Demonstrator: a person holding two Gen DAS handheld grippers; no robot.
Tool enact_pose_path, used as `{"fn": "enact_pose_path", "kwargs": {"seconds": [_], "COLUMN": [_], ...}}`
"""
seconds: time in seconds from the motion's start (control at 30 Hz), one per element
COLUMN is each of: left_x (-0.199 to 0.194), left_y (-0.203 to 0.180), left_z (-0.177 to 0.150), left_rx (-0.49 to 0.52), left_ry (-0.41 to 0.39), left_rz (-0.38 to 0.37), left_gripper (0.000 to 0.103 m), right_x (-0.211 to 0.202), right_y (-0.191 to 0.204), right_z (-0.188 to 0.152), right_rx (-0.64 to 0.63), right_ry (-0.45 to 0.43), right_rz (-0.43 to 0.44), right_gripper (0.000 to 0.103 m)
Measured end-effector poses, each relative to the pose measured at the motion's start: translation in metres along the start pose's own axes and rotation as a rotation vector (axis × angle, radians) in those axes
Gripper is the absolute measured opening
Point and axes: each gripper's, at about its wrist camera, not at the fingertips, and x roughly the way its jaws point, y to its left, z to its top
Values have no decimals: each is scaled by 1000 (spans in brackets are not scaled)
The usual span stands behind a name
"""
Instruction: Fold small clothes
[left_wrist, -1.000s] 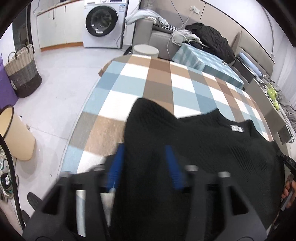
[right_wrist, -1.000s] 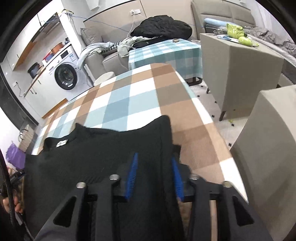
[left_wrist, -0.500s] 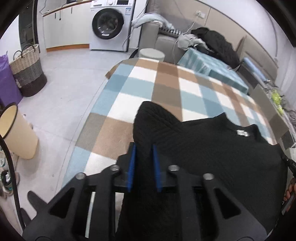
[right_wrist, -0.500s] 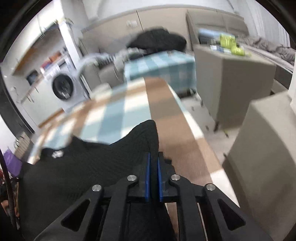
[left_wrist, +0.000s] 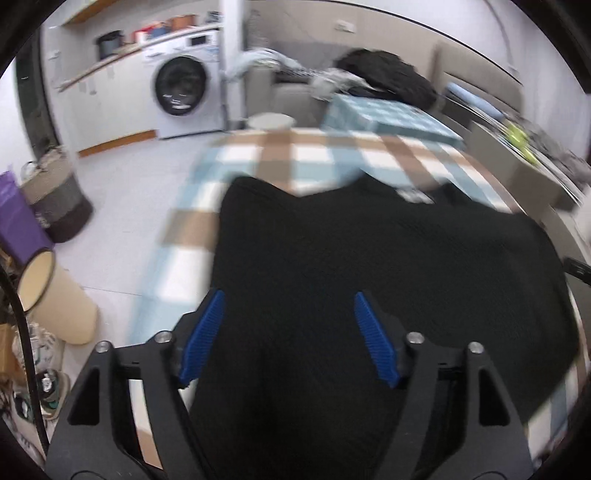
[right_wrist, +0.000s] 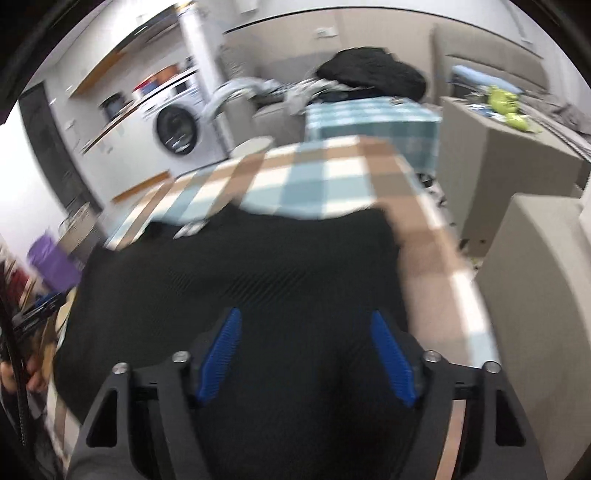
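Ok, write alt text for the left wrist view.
The left gripper, its blue-padded jaws opening and clear of the fabric, hovers over a black knit sweater on a checked tablecloth. Behind are a washing machine and a laundry basket; the picture is motion-blurred.

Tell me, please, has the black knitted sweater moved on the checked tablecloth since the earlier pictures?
Yes. The black knitted sweater now lies farther up the blue, brown and white checked tablecloth, its folded top edge covering squares that were bare a second ago.
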Motion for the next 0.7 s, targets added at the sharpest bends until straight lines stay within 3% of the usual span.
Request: {"fn": "enact_pose_path", "kwargs": {"seconds": [0.1,0.17,0.33,0.4,0.53,0.6,0.7], "left_x": [-5,-6,0,3,0,-3,-12], "left_y": [-32,-56,-100,-112,-106,-93,-72], "left_z": [-29,-47,-69,-75,-77,-78,-79], "left_rx": [27,86,193,219,214,199,152], "left_ry": [71,101,105,105,114,129,144], "left_rz": [-115,-152,-153,-136,-147,-120,-137], "left_gripper": [78,78,80,85,86,86,86], "right_x": [1,3,13,17,20,17,6], "right_y": [26,40,75,84,92,84,62], "right_z": [-32,-48,-73,-79,-90,-92,-93], "right_rx": [-48,-89,-196,-237,-337,-351,-324], "right_ry": [62,89,134,135,133,135,145], "right_rz": [41,67,115,112,41,1,-14], "right_gripper": [79,82,84,86,88,88,88]}}
